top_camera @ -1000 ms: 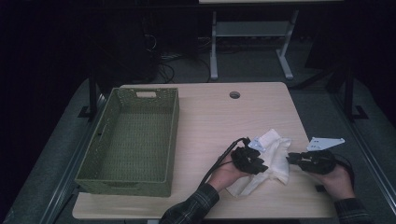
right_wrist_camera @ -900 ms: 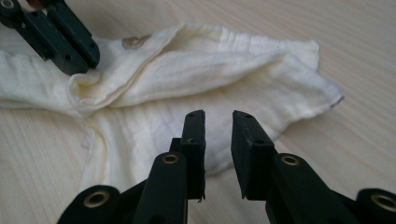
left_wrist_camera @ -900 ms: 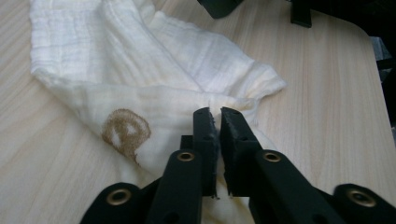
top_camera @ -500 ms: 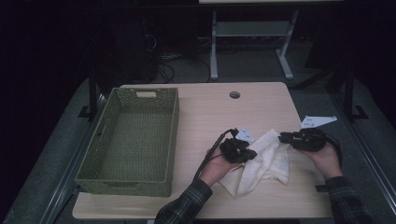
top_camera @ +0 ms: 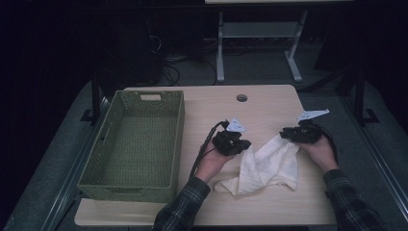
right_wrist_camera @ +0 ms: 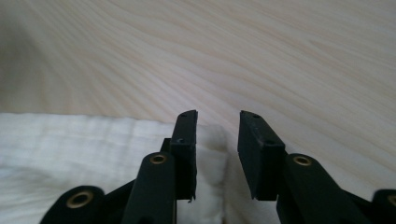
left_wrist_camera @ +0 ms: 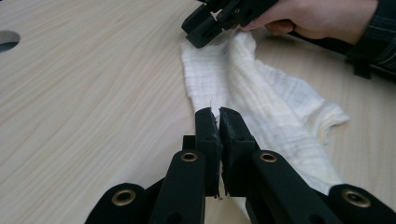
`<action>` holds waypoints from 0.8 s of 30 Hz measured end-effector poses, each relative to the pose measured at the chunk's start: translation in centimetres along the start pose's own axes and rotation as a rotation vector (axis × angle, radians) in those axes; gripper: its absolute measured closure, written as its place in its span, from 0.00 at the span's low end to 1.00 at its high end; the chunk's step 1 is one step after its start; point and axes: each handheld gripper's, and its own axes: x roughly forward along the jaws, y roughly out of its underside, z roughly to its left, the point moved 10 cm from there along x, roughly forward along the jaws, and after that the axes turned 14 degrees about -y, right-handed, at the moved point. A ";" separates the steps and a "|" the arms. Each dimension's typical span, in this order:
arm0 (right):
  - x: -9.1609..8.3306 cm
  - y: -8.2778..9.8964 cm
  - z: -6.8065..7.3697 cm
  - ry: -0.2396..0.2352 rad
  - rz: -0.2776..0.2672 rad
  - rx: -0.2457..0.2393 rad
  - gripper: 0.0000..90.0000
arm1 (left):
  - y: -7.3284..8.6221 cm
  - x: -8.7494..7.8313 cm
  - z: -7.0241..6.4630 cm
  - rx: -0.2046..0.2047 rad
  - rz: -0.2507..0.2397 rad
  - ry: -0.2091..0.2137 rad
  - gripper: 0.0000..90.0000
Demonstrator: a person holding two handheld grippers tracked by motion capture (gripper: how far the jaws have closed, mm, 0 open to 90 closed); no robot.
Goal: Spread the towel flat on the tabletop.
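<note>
A crumpled white cloth [top_camera: 269,163] lies on the wooden table [top_camera: 269,103] between my two hands. My left gripper [top_camera: 243,143] is at the cloth's left upper corner. In the left gripper view its jaws [left_wrist_camera: 218,112] are pressed together with a frayed edge of the cloth [left_wrist_camera: 261,102] pinched in them. My right gripper [top_camera: 284,133] is at the cloth's far right corner. Its jaws [right_wrist_camera: 217,116] have just been opening and stand apart, with the edge of the cloth [right_wrist_camera: 70,140] lying low between them and not pressed. The right gripper [left_wrist_camera: 201,32] also shows in the left gripper view, at the top.
A green woven basket [top_camera: 178,139] stands on the table's left half, with nothing in it. A round cable hole [top_camera: 242,97] is near the far edge. Beyond the table, desk legs and cables stand on the dark floor.
Both hands have moved away from me and a little to the left. The cloth is drawn out between them and lies flatter.
</note>
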 end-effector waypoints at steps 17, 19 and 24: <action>-0.3 -0.1 -0.3 -0.012 0.004 0.006 0.96 | -0.3 -0.7 2.4 -0.047 -0.013 -0.066 0.96; -1.0 -0.5 -0.6 -0.005 0.004 0.006 0.96 | -0.8 -1.0 3.2 -0.046 -0.021 -0.092 0.96; -3.1 -3.7 -1.0 0.041 -0.021 -0.047 0.96 | -2.0 -1.2 5.1 -0.070 -0.045 -0.157 0.96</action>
